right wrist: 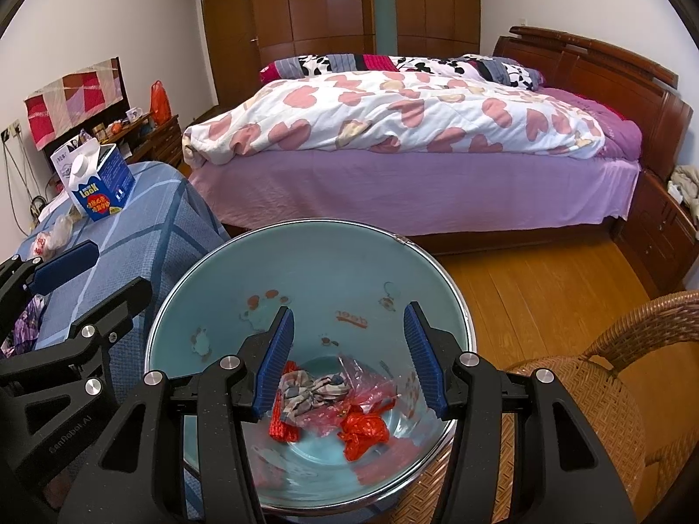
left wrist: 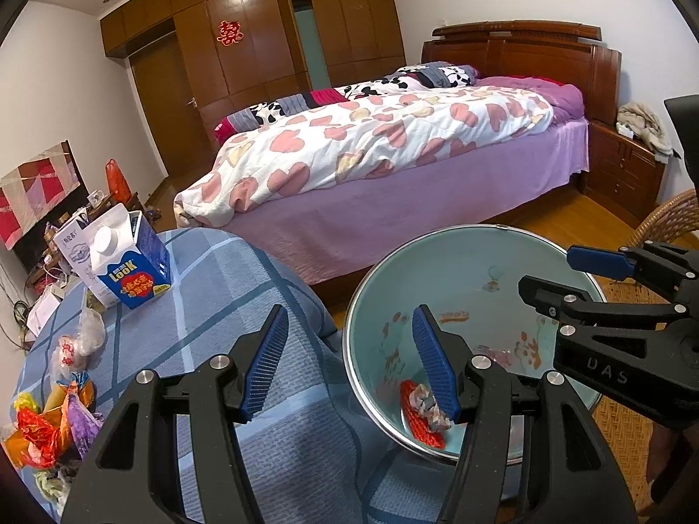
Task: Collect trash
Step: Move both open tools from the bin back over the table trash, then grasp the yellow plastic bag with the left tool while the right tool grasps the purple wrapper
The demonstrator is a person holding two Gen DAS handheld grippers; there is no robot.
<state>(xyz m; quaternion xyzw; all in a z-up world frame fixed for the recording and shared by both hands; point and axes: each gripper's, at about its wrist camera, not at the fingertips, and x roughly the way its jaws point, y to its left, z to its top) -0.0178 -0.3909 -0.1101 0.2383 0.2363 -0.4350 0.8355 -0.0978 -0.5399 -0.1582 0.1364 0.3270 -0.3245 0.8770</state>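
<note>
In the left wrist view, the left gripper [left wrist: 349, 362] is spread and empty at the table [left wrist: 244, 288] edge; wrappers [left wrist: 48, 428] lie far left, so reaching could knock the milk carton [left wrist: 131, 266].

In the right wrist view, the right gripper [right wrist: 349, 360] hangs spread, empty, over the bin [right wrist: 306, 262] holding trash [right wrist: 365, 432]; bumping the rim could tip it.

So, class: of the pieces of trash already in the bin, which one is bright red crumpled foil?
The crumpled red wrapper beside the grey checked scrap, nearer the camera.

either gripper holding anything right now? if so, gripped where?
Nothing held. The left gripper and right gripper both stand open and empty; the right one is over the bin, where wrappers already lie.
</note>
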